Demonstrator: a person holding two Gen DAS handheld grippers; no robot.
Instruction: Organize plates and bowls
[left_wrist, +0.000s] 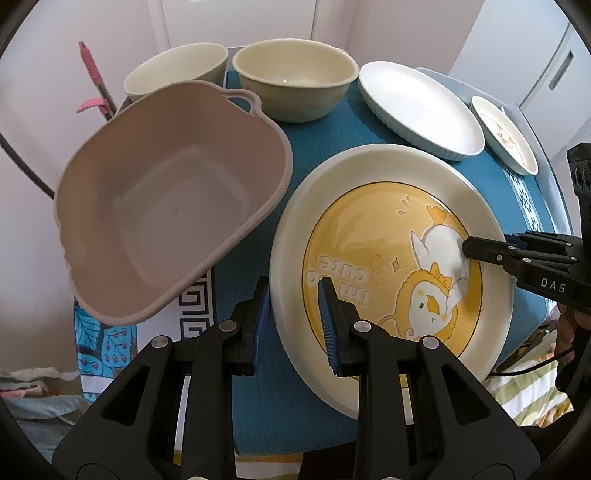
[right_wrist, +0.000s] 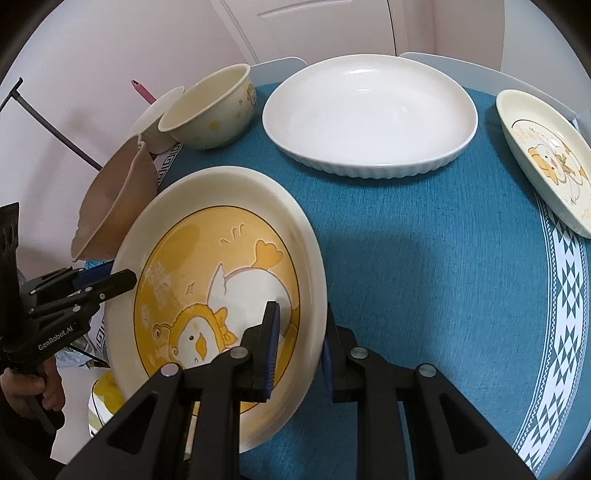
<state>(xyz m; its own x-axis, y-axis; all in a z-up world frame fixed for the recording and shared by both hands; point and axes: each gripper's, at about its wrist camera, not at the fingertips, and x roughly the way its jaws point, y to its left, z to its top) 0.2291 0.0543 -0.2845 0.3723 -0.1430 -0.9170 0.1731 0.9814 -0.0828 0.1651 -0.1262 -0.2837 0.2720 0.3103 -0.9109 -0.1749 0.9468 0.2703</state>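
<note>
A large cream plate with a yellow duck picture (left_wrist: 369, 221) (right_wrist: 207, 258) is held tilted above the blue tablecloth. My left gripper (left_wrist: 295, 314) straddles its near-left rim, one finger over and one under. My right gripper (right_wrist: 299, 347) straddles the opposite rim and shows in the left wrist view (left_wrist: 517, 254). A pink-beige basin (left_wrist: 166, 206) (right_wrist: 110, 206) sits left of the plate. Two cream bowls (left_wrist: 295, 85) (left_wrist: 173, 70) stand at the back. A white oval dish (left_wrist: 421, 107) (right_wrist: 369, 110) and a small duck plate (left_wrist: 506, 133) (right_wrist: 546, 155) lie to the right.
The round table with blue cloth (right_wrist: 424, 277) has a patterned border (right_wrist: 565, 295) at its right edge. A pink-handled tool (left_wrist: 92, 81) leans by the wall behind the basin. Another yellow dish (right_wrist: 103, 402) shows under the held plate.
</note>
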